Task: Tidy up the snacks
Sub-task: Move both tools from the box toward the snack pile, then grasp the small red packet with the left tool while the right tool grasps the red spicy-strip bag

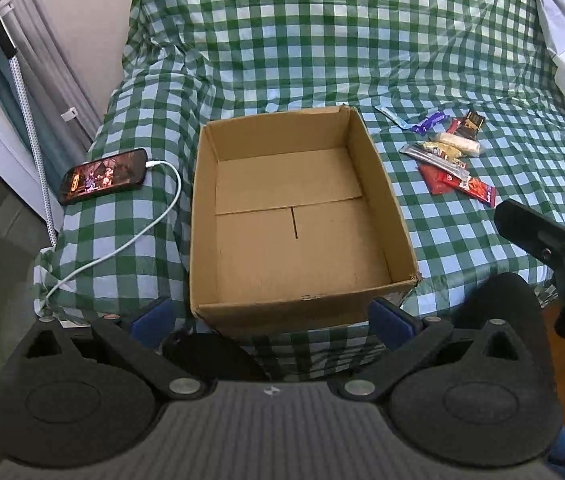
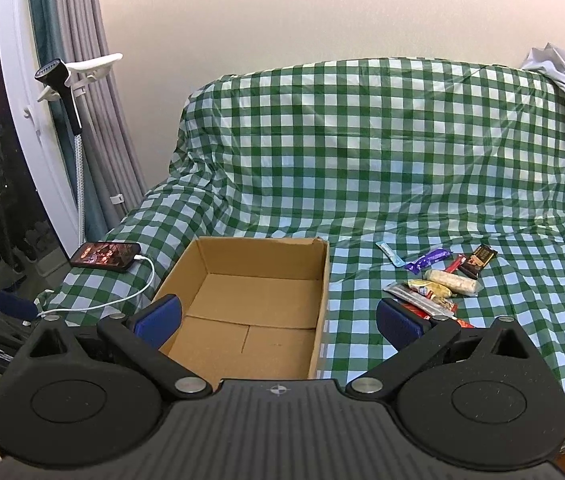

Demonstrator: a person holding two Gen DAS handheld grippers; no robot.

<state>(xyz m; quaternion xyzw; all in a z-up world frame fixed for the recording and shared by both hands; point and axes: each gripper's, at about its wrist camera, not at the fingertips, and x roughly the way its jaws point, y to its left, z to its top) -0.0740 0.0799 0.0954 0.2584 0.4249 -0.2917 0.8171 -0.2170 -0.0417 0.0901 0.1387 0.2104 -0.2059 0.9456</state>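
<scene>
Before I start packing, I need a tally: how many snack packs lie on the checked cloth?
About 8, all in one overlapping pile right of the empty cardboard box: pale blue strip, purple wrapper, dark chocolate bar, cream bar, gold pack, silver pack and red ones. Some may be hidden underneath.

I see the cardboard box (image 1: 298, 216) standing upright, flaps open, interior empty. The snack pile (image 1: 448, 152) lies at its 2 o'clock: wrapped bars in red, purple, silver, black and cream, overlapping, apart from the box.
</scene>
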